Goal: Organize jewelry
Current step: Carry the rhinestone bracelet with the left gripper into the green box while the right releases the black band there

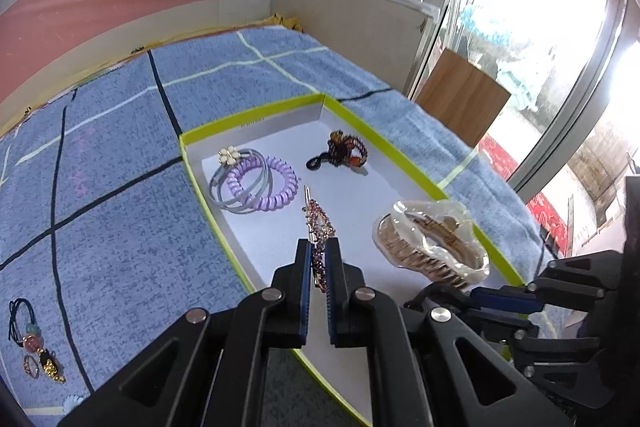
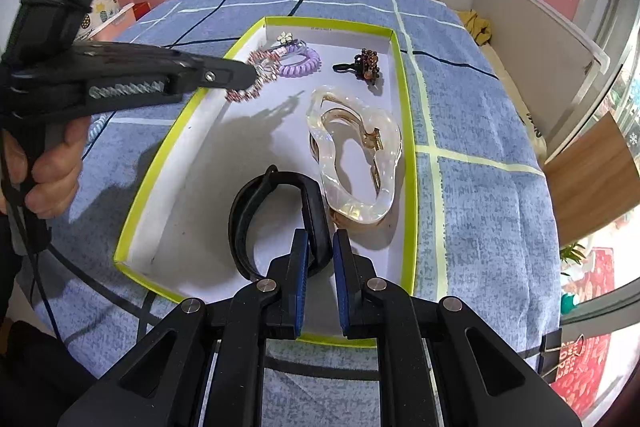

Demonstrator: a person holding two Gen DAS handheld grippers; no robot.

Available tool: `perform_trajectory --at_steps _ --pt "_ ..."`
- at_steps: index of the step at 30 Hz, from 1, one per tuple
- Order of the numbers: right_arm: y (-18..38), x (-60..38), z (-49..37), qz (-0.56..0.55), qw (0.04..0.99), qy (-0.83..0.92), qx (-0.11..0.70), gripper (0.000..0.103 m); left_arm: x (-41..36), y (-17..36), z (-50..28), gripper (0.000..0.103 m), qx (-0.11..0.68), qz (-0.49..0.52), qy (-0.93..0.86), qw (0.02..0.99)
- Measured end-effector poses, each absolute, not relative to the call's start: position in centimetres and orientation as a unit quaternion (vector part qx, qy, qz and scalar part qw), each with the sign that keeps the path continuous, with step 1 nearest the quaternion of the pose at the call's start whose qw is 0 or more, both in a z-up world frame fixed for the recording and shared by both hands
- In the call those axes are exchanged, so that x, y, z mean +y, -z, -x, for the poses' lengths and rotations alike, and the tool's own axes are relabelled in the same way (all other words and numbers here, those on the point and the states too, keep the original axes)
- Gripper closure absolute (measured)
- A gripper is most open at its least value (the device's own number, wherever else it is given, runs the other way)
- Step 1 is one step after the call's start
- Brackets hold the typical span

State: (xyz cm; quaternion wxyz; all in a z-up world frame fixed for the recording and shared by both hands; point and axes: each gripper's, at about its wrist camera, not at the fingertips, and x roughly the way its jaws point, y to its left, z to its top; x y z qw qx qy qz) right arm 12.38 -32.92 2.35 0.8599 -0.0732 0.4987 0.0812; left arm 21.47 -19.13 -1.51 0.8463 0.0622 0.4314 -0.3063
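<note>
Left gripper (image 1: 318, 259) pinches a beaded hair clip (image 1: 319, 223) above the middle of the white tray (image 1: 256, 123), centre frame. Right gripper (image 2: 320, 251) is closed on a black band (image 2: 276, 187) at the tray's near end, just left of the clear claw clip (image 2: 356, 151).

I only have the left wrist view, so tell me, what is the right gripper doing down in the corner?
Observer: The right gripper is shut on a black band over the tray.
Operator: Is that band resting on the tray floor?
Observer: I cannot tell; it curves up between the blue pads.
Operator: And my beaded clip, how high is it?
Observer: The left gripper holds the beaded clip clear above the tray floor; its shadow falls beside the clear claw clip.
</note>
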Motion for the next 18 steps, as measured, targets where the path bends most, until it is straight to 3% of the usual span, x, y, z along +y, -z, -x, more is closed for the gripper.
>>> perform_trajectory --at_steps 5,13,18 --pt "-2.4 -33.0 -12.5 0.069 0.858 -0.083 0.503 0.090 -19.6 2.6 -22.0 0.096 0.450 -0.065 0.303 0.837" --pt "-3.1 -33.1 -12.1 0.060 0.863 -0.083 0.495 0.081 -19.7 3.0 -22.1 0.095 0.456 -0.072 0.300 0.835" --pt "-4.3 -32.9 -11.2 0.053 0.874 -0.087 0.475 0.079 -19.0 2.1 -21.6 0.088 0.447 -0.060 0.302 0.840"
